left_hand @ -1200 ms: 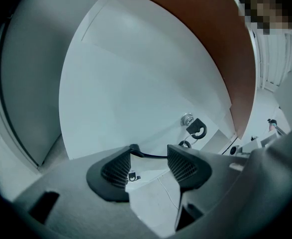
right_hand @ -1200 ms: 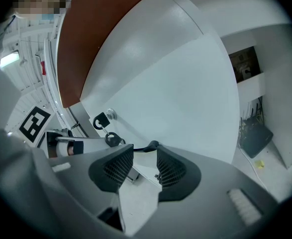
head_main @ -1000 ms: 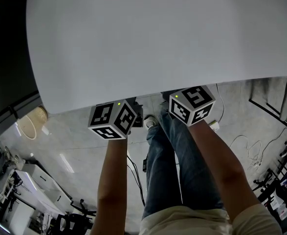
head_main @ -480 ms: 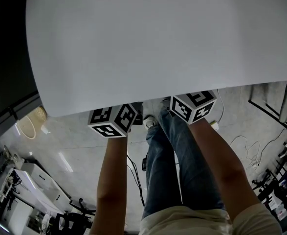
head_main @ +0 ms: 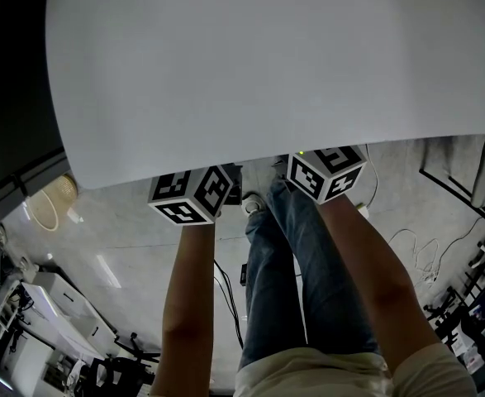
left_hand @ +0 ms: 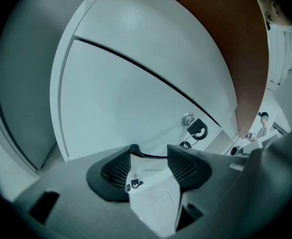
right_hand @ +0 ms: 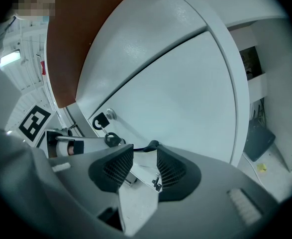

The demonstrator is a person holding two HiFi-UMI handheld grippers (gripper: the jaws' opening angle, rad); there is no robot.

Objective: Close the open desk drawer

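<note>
**A:** Which step are you working on?

**B:** I'm reading it as the push-in. I'm holding the left gripper (left_hand: 150, 152) and right gripper (right_hand: 145, 149) under the surface (head_main: 267, 73) edge. The fingers (left_hand: 117, 171) on both are standing wide, gripping nothing. The drawer (left_hand: 126, 98) front is sitting just ahead of the fingertips, with its lock (left_hand: 188, 119) between the two grippers.

**A:** Are they touching it?

**B:** I can't tell. Next I'm expecting a straight, even push from both.
</note>
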